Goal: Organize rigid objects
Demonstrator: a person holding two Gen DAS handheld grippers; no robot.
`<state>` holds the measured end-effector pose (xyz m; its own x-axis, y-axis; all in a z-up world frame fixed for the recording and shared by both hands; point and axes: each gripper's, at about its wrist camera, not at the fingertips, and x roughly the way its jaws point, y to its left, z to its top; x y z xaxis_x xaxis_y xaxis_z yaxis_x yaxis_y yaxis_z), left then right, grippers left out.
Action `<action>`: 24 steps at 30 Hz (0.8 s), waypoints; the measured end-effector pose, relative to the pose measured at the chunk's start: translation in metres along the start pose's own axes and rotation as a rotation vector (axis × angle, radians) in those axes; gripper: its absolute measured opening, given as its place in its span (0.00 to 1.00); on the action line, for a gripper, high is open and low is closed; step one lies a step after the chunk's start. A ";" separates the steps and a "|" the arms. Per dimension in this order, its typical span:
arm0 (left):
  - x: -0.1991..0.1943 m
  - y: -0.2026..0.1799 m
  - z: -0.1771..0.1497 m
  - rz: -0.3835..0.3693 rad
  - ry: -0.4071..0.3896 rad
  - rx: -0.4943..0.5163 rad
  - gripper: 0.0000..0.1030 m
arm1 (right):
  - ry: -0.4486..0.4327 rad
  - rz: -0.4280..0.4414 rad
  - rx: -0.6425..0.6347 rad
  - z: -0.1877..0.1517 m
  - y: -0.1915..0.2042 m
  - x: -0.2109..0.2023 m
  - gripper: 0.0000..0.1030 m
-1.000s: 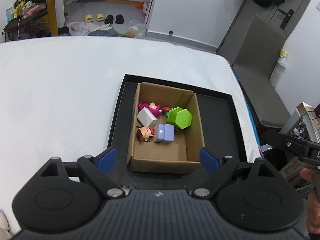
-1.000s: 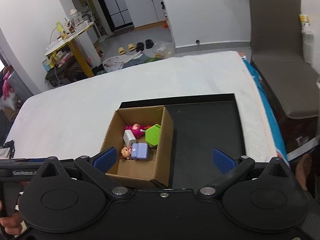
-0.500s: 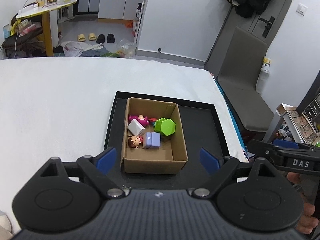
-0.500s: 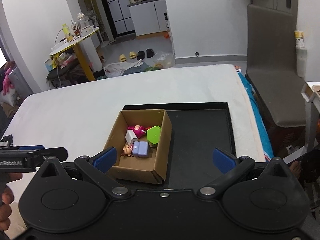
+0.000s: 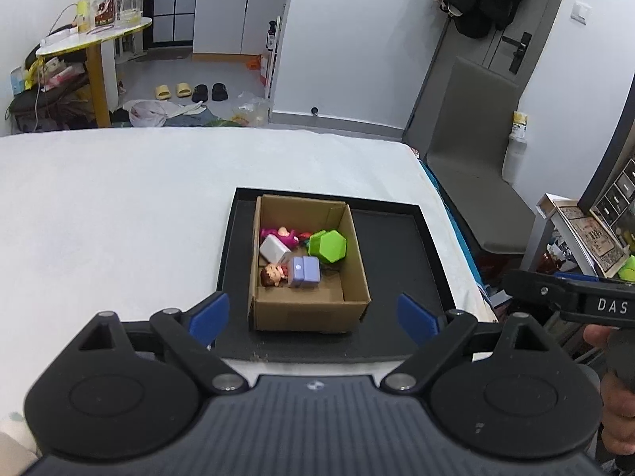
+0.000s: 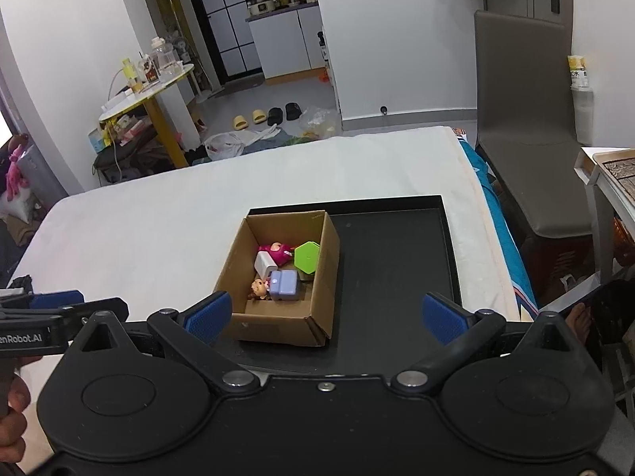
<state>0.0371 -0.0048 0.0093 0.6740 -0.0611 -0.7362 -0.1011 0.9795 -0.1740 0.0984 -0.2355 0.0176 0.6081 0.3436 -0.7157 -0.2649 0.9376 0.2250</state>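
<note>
both the left gripper [image 5: 313, 315] and right gripper [image 6: 324, 315] are held spread and empty above the brown cardboard box [image 5: 307, 309] of toys, set on a black tray [image 5: 393, 250].

The left claw [image 5: 313, 315] is held level with its blue-padded fingers [image 5: 209, 316] spread wide, nothing between them. The right claw [image 6: 324, 317] is likewise wide open and empty. A hand [image 6: 12, 404] grips the left claw's handle at the frame edge.
</note>
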 end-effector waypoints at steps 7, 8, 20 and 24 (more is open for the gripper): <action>-0.009 -0.001 -0.013 0.008 -0.019 0.014 0.91 | 0.020 0.009 0.016 -0.012 0.000 -0.002 1.00; -0.010 -0.001 -0.014 0.010 -0.022 0.013 0.92 | 0.023 0.008 0.012 -0.013 0.001 -0.001 1.00; -0.015 -0.002 -0.017 0.000 -0.026 0.017 0.93 | 0.028 0.017 0.000 -0.015 0.007 -0.004 1.00; -0.013 -0.002 -0.018 0.007 -0.021 0.020 0.93 | 0.039 0.019 0.002 -0.016 0.006 -0.002 1.00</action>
<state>0.0157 -0.0097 0.0075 0.6886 -0.0504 -0.7234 -0.0916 0.9836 -0.1557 0.0837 -0.2310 0.0100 0.5734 0.3593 -0.7363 -0.2750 0.9310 0.2401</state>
